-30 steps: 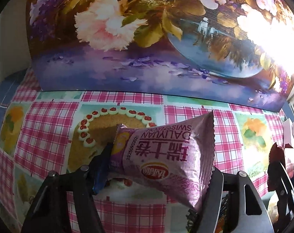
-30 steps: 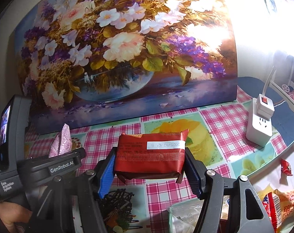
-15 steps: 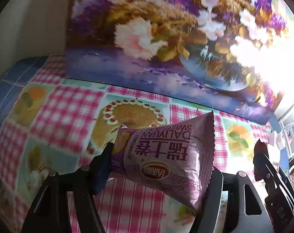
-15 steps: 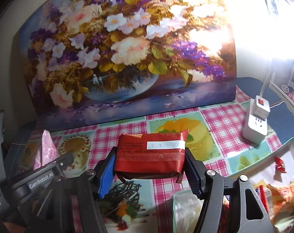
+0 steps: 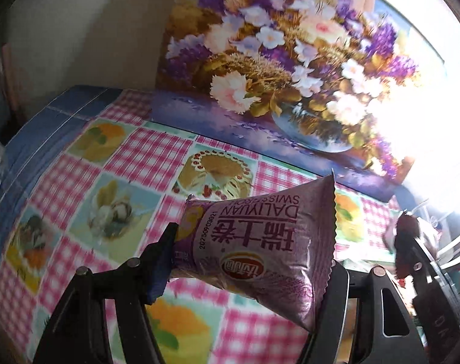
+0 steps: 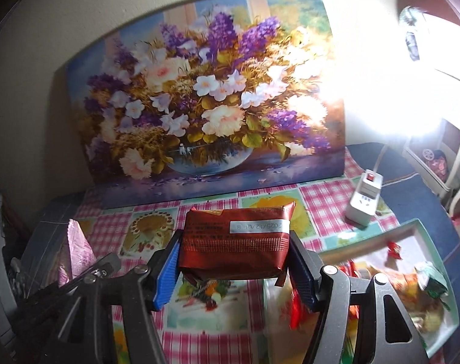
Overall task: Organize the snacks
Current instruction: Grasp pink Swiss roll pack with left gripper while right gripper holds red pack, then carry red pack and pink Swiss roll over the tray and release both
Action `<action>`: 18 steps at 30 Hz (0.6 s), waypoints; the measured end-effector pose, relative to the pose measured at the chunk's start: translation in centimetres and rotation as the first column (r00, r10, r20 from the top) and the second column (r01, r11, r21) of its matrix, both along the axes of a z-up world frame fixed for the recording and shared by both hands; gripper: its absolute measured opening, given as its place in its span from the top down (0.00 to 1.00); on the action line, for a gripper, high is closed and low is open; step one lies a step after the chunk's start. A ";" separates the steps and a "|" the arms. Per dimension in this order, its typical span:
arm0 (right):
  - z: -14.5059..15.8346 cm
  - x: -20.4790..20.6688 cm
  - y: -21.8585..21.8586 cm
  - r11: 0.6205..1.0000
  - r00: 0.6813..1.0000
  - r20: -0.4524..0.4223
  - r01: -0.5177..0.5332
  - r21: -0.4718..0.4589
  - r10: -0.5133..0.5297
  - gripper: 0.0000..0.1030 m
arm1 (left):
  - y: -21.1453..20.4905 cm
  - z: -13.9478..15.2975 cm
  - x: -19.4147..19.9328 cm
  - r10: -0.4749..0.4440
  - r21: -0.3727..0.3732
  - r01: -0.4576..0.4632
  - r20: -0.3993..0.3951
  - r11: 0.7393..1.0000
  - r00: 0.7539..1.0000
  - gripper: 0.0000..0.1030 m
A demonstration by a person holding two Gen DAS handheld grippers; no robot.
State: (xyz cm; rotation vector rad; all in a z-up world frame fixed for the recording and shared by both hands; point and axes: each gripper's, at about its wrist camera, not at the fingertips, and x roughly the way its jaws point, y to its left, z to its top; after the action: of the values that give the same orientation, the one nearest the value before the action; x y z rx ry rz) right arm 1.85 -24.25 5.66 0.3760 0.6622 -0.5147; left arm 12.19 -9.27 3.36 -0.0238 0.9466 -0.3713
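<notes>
My left gripper (image 5: pixel 248 261) is shut on a purple Swiss-roll snack packet (image 5: pixel 260 242), held above the pink checked tablecloth (image 5: pixel 138 157). My right gripper (image 6: pixel 234 264) is shut on a dark red foil snack packet (image 6: pixel 236 239) with a white date label, its blue pads (image 6: pixel 166 273) pressing the packet's ends. In the right wrist view the purple packet (image 6: pixel 73 248) and the left gripper show at the lower left. In the left wrist view the red packet (image 5: pixel 407 239) shows at the right edge. A light tray (image 6: pixel 412 233) with several snacks lies at the lower right.
A large flower painting (image 6: pixel 205 106) leans against the wall at the back of the table. A white power strip (image 6: pixel 363 203) with a cable sits right of it. Strong glare fills the upper right. The table's blue edge (image 5: pixel 32 139) runs along the left.
Both grippers have risen with their packets, so more of the table and painting shows. The left gripper has rolled, tilting its view. The tray has come further into the right wrist view.
</notes>
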 end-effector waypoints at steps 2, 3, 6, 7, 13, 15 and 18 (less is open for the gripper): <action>0.0 -1.2 0.6 1.000 1.000 -0.003 -0.002 -0.002 0.002 0.35 | 0.4 0.3 -1.6 0.014 -0.011 -0.014 -0.003 1.000 1.000 0.33; 0.0 -1.9 0.8 1.000 1.000 -0.007 -0.002 0.000 0.002 0.35 | 0.7 0.4 -2.5 0.023 -0.020 -0.023 -0.005 1.000 1.000 0.33; -0.1 -3.8 1.2 1.000 1.000 -0.007 0.003 0.016 -0.003 0.35 | 1.1 0.5 -4.6 0.034 -0.025 -0.034 -0.004 0.999 0.999 0.33; -0.1 -4.4 1.3 1.000 1.000 -0.006 0.006 0.019 -0.006 0.35 | 1.2 0.6 -5.1 0.037 -0.023 -0.037 -0.002 0.999 0.999 0.33; -0.3 -8.1 1.5 0.999 0.999 0.004 0.034 0.035 -0.034 0.35 | 1.4 1.1 -8.6 0.041 -0.045 -0.041 0.002 0.998 0.999 0.33; -0.4 -9.4 1.2 0.998 0.999 0.006 0.049 0.042 -0.049 0.34 | 1.0 1.3 -9.7 0.024 -0.048 -0.024 0.005 0.999 1.000 0.33; -0.6 -11.0 0.2 0.994 0.995 0.002 0.095 0.051 -0.095 0.34 | -0.1 1.6 -11.3 -0.012 -0.054 0.013 0.012 0.998 1.000 0.33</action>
State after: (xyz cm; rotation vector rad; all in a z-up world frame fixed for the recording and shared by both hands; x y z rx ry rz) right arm -9.13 -24.04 5.09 0.4575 0.6564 -0.5881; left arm 0.85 -9.38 4.91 -0.0654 0.9249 -0.4081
